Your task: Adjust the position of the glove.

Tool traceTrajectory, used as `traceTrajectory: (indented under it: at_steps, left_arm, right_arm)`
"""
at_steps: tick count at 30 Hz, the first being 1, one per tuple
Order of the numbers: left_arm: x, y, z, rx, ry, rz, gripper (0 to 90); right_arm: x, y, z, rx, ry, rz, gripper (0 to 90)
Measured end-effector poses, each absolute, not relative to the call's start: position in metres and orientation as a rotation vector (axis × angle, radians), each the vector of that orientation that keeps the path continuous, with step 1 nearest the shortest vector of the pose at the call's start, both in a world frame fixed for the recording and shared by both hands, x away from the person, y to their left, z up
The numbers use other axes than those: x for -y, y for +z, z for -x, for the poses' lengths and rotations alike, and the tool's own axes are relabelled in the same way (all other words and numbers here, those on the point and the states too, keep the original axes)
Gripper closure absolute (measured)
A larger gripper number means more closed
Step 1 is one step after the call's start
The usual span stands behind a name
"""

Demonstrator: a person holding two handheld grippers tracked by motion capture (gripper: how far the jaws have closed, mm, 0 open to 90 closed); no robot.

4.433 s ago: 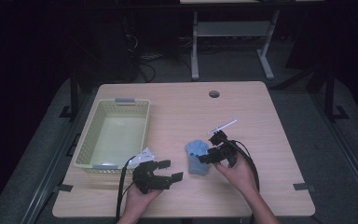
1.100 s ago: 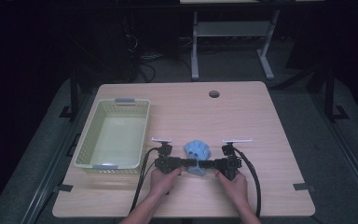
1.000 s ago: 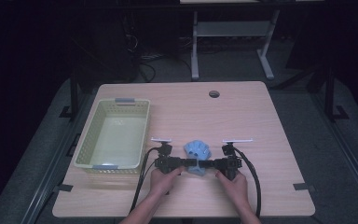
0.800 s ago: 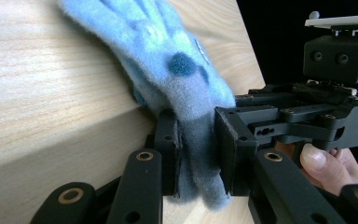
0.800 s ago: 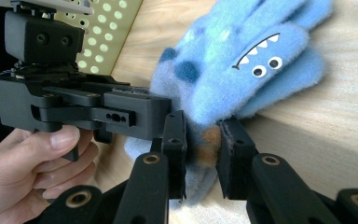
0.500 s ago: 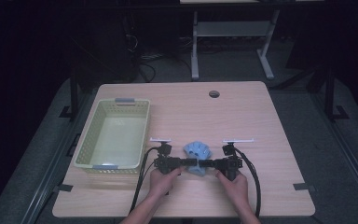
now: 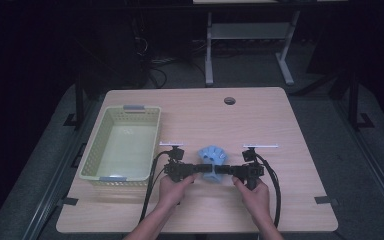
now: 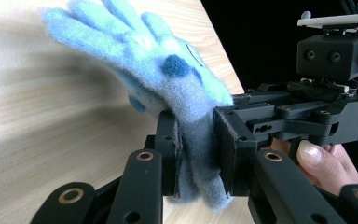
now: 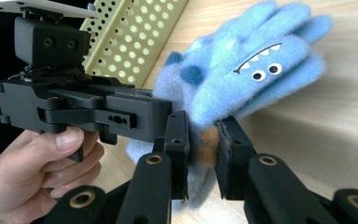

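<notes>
Both your claws pinch the blue glove (image 7: 213, 159) at its cuff: left claw (image 7: 192, 170), right claw (image 7: 228, 170). It hangs just right of the basket (image 7: 100, 172). Probably mid-handover; next, spread one claw.

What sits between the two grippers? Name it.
A blue monster glove in the high view, with the left gripper and right gripper both clamping its cuff.

The blue monster glove (image 9: 242, 79) is fuzzy, matt fleece cloth. The table (image 7: 290, 125) looks like pale, smooth wood-grain laminate. The yellow-green basket (image 7: 92, 150) is perforated plastic with a slight sheen. Both grippers' black jaws look like matt plastic with brass-coloured rivets.
</notes>
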State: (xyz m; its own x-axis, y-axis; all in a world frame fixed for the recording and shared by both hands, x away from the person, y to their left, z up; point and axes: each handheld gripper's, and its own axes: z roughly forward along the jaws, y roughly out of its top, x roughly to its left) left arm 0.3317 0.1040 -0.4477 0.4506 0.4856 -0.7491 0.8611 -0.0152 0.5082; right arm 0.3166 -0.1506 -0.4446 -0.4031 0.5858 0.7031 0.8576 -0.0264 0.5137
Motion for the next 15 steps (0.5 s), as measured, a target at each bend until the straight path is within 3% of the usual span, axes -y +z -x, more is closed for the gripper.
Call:
traceTrajectory:
  at_steps: [15]
  left_arm:
    - [-0.119, -0.423, -0.332, -1.151, -0.421, -1.647, 71.5]
  right_arm:
    - [0.139, -0.418, -0.321, 2.002, -1.423, 1.481, 76.5]
